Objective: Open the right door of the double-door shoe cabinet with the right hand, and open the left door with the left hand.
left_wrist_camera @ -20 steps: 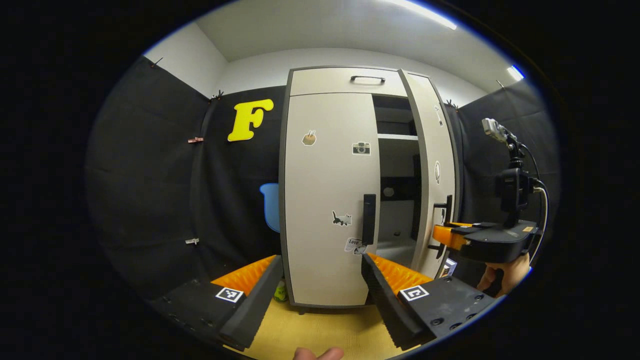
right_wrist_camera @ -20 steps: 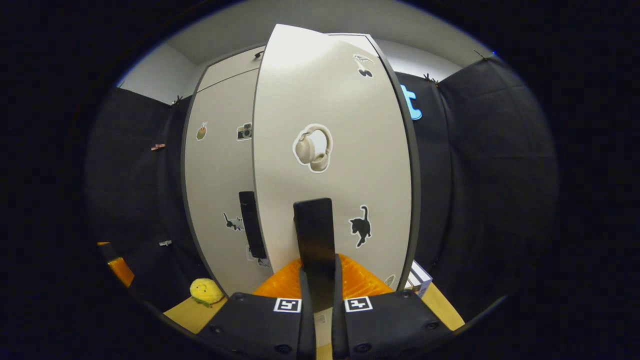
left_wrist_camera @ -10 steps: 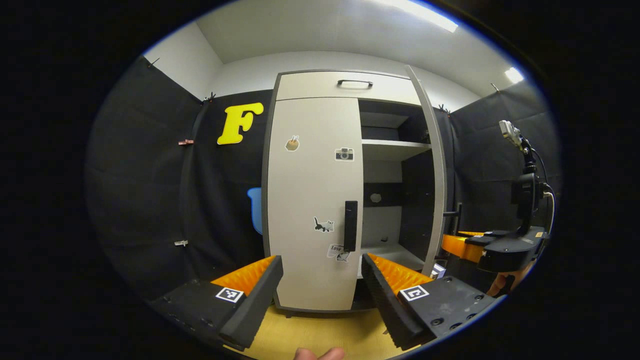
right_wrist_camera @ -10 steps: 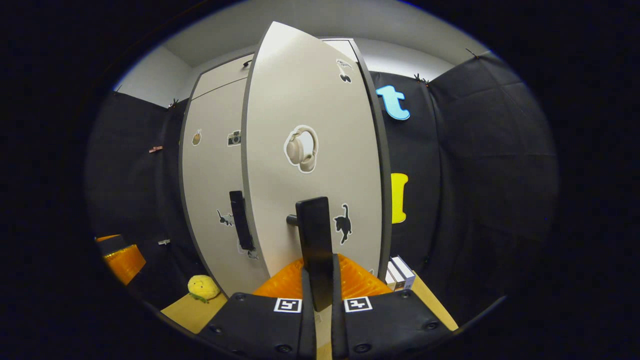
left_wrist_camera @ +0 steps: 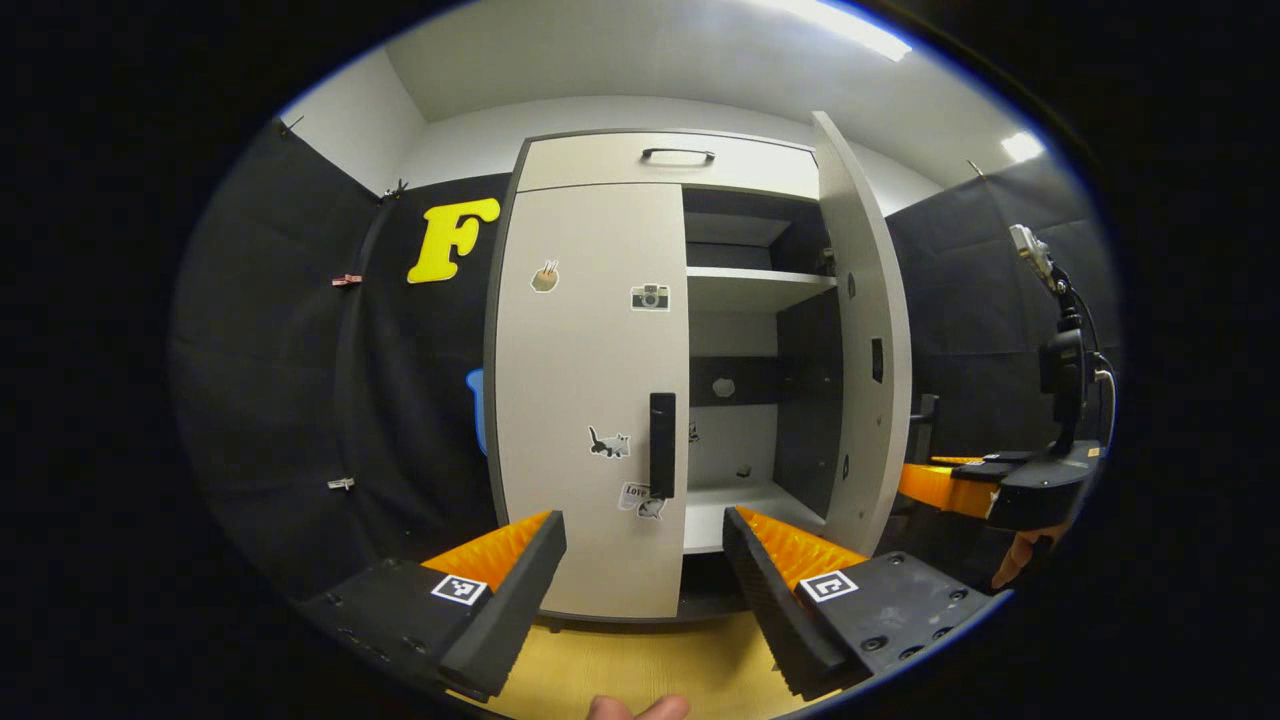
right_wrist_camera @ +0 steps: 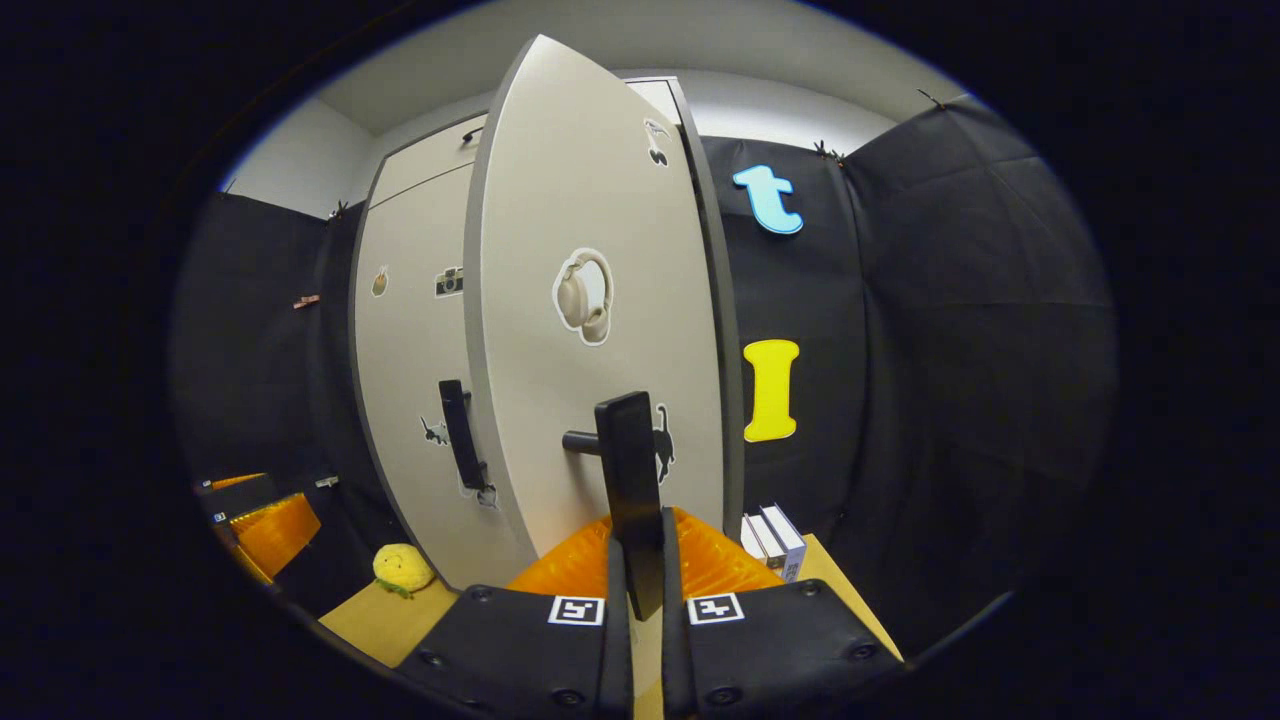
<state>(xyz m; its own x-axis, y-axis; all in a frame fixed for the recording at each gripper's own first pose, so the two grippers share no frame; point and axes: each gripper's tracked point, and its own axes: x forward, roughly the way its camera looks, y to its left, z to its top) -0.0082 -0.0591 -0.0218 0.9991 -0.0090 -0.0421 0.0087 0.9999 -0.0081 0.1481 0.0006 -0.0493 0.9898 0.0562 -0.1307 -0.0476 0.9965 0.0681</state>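
Each gripper body is seen as a black block w/ a small square black-and-white marker per finger base & round screw heads along the near edge. Ribbed inner faces are carried by the left gripper fingers. Right of the shoe cabinet, the right gripper is topped by a black mast w/ a small camera & a looped cable.

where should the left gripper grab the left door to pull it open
Take the upright black bar handle near the left door's inner edge. Come straight in from the front, jaws open to either side; the bar is narrow and vertical, and the left gripper already faces it, open.
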